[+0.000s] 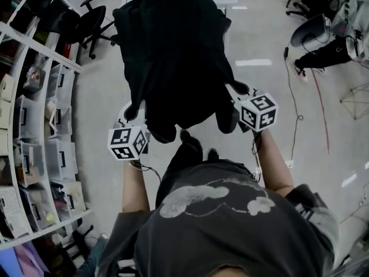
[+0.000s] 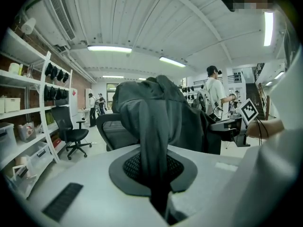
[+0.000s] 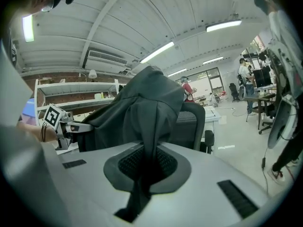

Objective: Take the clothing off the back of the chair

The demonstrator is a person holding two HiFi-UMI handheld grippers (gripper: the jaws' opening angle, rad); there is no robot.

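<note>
A black garment (image 1: 173, 51) hangs in front of me, stretched between both grippers, and it covers the top of a black mesh-backed chair (image 2: 116, 131). My left gripper (image 1: 135, 113) is shut on a fold at the garment's lower left edge; in the left gripper view the dark cloth (image 2: 158, 126) runs down into the closed jaws (image 2: 161, 200). My right gripper (image 1: 233, 94) is shut on the lower right edge, and its own view shows the cloth (image 3: 147, 112) pinched in the jaws (image 3: 142, 193), with the chair back (image 3: 191, 126) behind. The chair's seat is hidden.
White shelves with plastic bins (image 1: 34, 131) line the left side. A black office chair (image 1: 86, 22) stands near them. A grey chair (image 1: 311, 30) and a floor cable (image 1: 297, 97) are at the right. A person (image 2: 215, 91) stands by desks in the background.
</note>
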